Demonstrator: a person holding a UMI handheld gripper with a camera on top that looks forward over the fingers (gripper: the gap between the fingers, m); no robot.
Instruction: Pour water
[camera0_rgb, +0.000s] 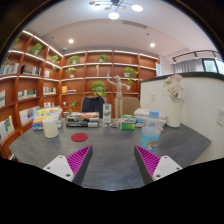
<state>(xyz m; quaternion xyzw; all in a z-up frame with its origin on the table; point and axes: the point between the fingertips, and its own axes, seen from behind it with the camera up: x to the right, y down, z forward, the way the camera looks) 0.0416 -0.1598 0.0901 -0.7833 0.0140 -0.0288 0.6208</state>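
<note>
My gripper (113, 160) stands open above a grey table (110, 145), with nothing between its pink-padded fingers (78, 158). A clear plastic water bottle with a blue cap (151, 130) stands on the table just ahead of the right finger. Far to the left, beyond the left finger, a white cup (50, 126) stands upright. A small red round coaster or lid (79, 137) lies flat on the table between the cup and the middle.
Small boxes and packets (118, 122) sit at the table's far side. A white vase with flowers (174, 105) stands at the back right. Wooden shelves (40, 80) with books and plants line the left and back walls.
</note>
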